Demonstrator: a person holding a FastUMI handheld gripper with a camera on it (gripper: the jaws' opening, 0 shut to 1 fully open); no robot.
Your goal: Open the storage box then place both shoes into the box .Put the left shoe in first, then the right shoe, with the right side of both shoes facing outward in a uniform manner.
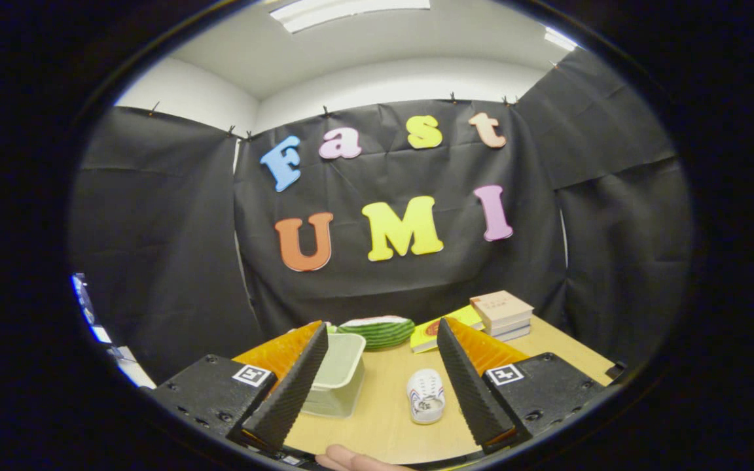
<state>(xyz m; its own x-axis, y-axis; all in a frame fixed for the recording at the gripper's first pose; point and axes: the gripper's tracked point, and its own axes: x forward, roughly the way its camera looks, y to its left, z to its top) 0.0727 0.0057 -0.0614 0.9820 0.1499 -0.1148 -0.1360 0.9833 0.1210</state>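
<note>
My gripper [380, 340] is open, held above the wooden table [387, 418], with nothing between its fingers. Below the gap, close to the right finger [465, 386], a small white shoe [426, 395] lies on the table, toe toward me. A translucent storage box [338, 376] with a pale lid stands beside the left finger [292, 386], which hides part of it. I can see one shoe.
A green ribbed dish [380, 331] lies at the table's far edge by the black cloth wall. A yellow book [436, 330] and a stack of books [502, 315] sit at the far right. A fingertip [351, 459] shows at the near edge.
</note>
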